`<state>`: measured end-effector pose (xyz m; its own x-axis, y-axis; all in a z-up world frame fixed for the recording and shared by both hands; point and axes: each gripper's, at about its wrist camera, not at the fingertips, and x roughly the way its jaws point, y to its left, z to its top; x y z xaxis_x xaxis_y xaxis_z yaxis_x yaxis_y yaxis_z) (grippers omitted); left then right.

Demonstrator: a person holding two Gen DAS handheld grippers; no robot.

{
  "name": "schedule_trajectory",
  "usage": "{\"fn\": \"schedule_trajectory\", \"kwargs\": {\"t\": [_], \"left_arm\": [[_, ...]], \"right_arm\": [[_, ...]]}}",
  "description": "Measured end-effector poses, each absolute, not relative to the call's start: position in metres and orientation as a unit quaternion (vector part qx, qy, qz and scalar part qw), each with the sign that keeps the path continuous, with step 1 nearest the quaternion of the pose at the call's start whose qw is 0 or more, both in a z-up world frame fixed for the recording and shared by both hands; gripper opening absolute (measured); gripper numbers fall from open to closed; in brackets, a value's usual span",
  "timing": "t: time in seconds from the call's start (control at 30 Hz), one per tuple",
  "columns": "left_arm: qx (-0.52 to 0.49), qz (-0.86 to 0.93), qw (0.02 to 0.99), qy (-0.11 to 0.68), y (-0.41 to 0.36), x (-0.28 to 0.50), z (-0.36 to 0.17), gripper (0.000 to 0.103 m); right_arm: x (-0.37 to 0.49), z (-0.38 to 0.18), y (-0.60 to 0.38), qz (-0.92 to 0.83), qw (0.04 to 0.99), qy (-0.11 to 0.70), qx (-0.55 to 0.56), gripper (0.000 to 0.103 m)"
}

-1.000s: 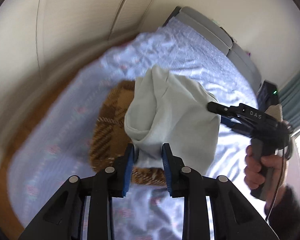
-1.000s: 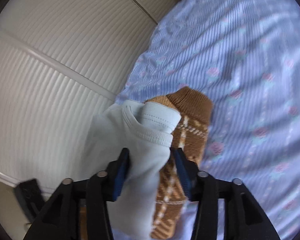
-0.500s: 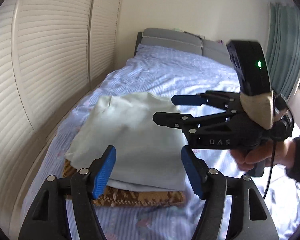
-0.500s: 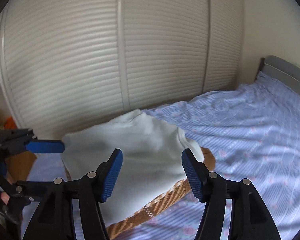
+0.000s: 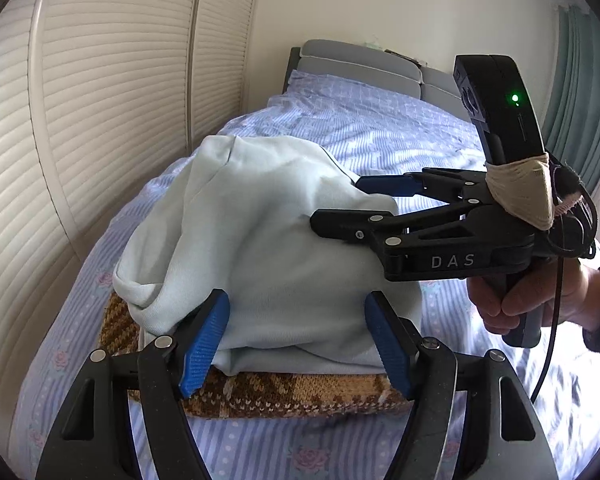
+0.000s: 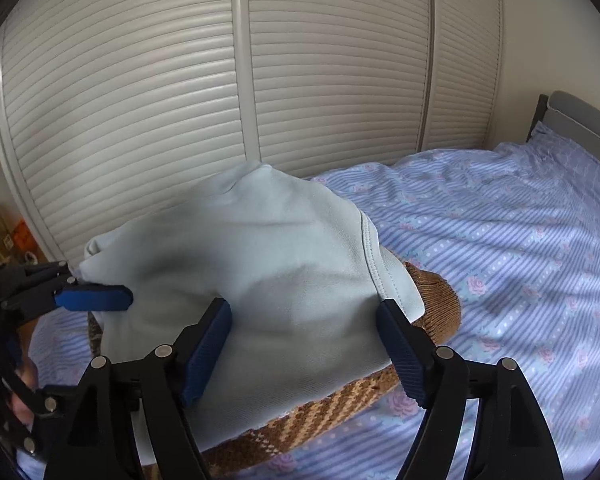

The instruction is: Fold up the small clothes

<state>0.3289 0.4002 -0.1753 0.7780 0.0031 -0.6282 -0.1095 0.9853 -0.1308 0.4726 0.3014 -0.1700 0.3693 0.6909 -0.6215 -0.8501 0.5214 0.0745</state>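
Both grippers have let go of the pale blue garment (image 5: 276, 248) that they pinched a second ago, and it now lies in a loose, humped fold on top of the brown patterned knit (image 5: 276, 394), which sits on the bed (image 5: 364, 128) close to the slatted doors (image 6: 260, 60). On the left gripper (image 5: 298, 338) the fingers have just been opening; they stand wide on either side of the garment's near edge, and the pads do not look pressed into the cloth. On the right gripper (image 6: 306, 350) the fingers have likewise been opening and straddle the garment's side without gripping it. In the left wrist view the right gripper reaches in from the right, held by a hand (image 5: 536, 300), its fingers spread over the far side of the cloth.

One fold looks laid down and released, so the step in hand seems to be the end of that fold, with the cloth not yet flat: a bulge stands up at the back, and a rumpled edge hangs at the left. The next move probably calls for pressing or smoothing that hump, or taking a fresh hold on an edge for a further fold, without dragging the knit beneath out of place.
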Motion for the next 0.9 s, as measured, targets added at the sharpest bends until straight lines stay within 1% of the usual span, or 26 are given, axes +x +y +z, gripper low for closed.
{"fn": "schedule_trajectory", "kwargs": {"t": [0.13, 0.2, 0.23, 0.37, 0.47, 0.53, 0.6, 0.73, 0.8, 0.9], "left_arm": [[-0.06, 0.04, 0.943, 0.325, 0.39, 0.311, -0.152, 0.07], [-0.055, 0.045, 0.945, 0.319, 0.383, 0.296, -0.137, 0.075], [-0.056, 0.049, 0.946, 0.316, 0.379, 0.287, -0.128, 0.077], [-0.064, 0.053, 0.949, 0.305, 0.354, 0.24, -0.097, 0.08], [-0.077, 0.057, 0.948, 0.304, 0.329, 0.203, -0.078, 0.081], [-0.078, 0.056, 0.95, 0.298, 0.307, 0.18, -0.066, 0.081], [-0.073, 0.054, 0.953, 0.29, 0.28, 0.154, -0.056, 0.083], [-0.062, 0.046, 0.957, 0.279, 0.229, 0.113, -0.04, 0.086], [-0.054, 0.044, 0.959, 0.275, 0.203, 0.095, -0.033, 0.09], [-0.044, 0.038, 0.963, 0.263, 0.166, 0.069, -0.026, 0.095]], "right_arm": [[0.455, -0.15, 0.286, 0.455, 0.832, 0.293, -0.123, 0.076], [0.441, -0.133, 0.269, 0.449, 0.84, 0.287, -0.103, 0.076], [0.431, -0.124, 0.26, 0.444, 0.844, 0.284, -0.096, 0.076], [0.379, -0.088, 0.208, 0.401, 0.872, 0.271, -0.071, 0.076], [0.331, -0.064, 0.158, 0.359, 0.894, 0.262, -0.048, 0.077], [0.294, -0.049, 0.119, 0.329, 0.909, 0.256, -0.028, 0.08], [0.26, -0.037, 0.084, 0.297, 0.922, 0.247, -0.019, 0.082], [0.187, -0.018, 0.013, 0.229, 0.946, 0.227, -0.022, 0.087], [0.15, -0.013, -0.018, 0.195, 0.955, 0.22, -0.028, 0.091], [0.099, -0.013, -0.066, 0.144, 0.966, 0.215, -0.019, 0.094]]}}
